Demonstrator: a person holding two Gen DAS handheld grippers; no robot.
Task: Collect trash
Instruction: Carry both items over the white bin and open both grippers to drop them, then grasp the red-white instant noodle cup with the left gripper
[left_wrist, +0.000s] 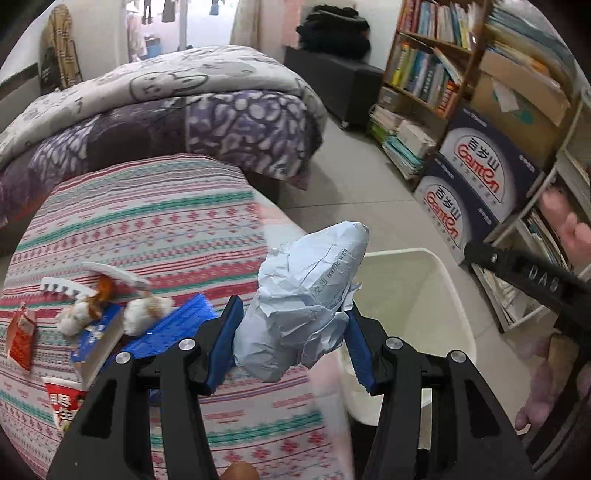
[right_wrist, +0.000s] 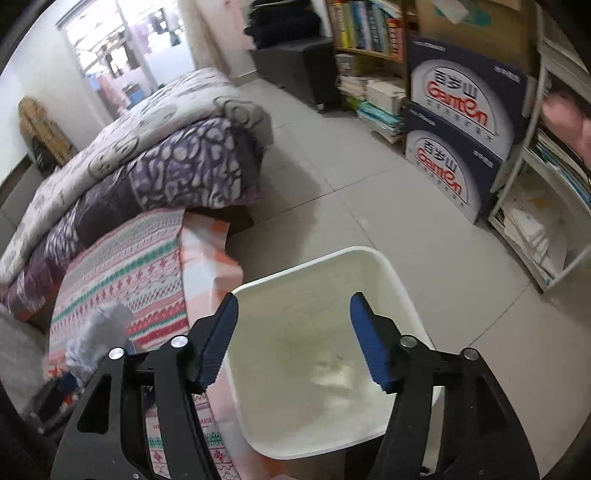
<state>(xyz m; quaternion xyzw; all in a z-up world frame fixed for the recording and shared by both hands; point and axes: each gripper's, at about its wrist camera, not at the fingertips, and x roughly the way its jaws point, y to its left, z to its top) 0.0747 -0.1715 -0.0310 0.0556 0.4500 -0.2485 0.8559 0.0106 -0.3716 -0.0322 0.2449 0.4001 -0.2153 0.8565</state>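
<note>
My left gripper (left_wrist: 291, 332) is shut on a crumpled ball of white paper (left_wrist: 306, 295) and holds it above the edge of the striped cloth surface (left_wrist: 147, 221), just left of the white trash bin (left_wrist: 443, 291). My right gripper (right_wrist: 293, 332) is open and empty, hovering over the open mouth of the bin (right_wrist: 314, 258); a pale scrap (right_wrist: 332, 374) lies on the bin's floor. More trash lies on the cloth at left: white tissue wads (left_wrist: 147, 310), a blue-and-white carton (left_wrist: 99, 339), a red packet (left_wrist: 22, 336) and a white comb-like piece (left_wrist: 66, 288).
A bed with a purple and grey quilt (left_wrist: 166, 110) stands behind the cloth surface. Stacked dark water boxes (left_wrist: 480, 177) and bookshelves (left_wrist: 424, 55) line the right wall. The other gripper's black body (left_wrist: 535, 280) shows at right. Grey tiled floor (right_wrist: 332, 166) surrounds the bin.
</note>
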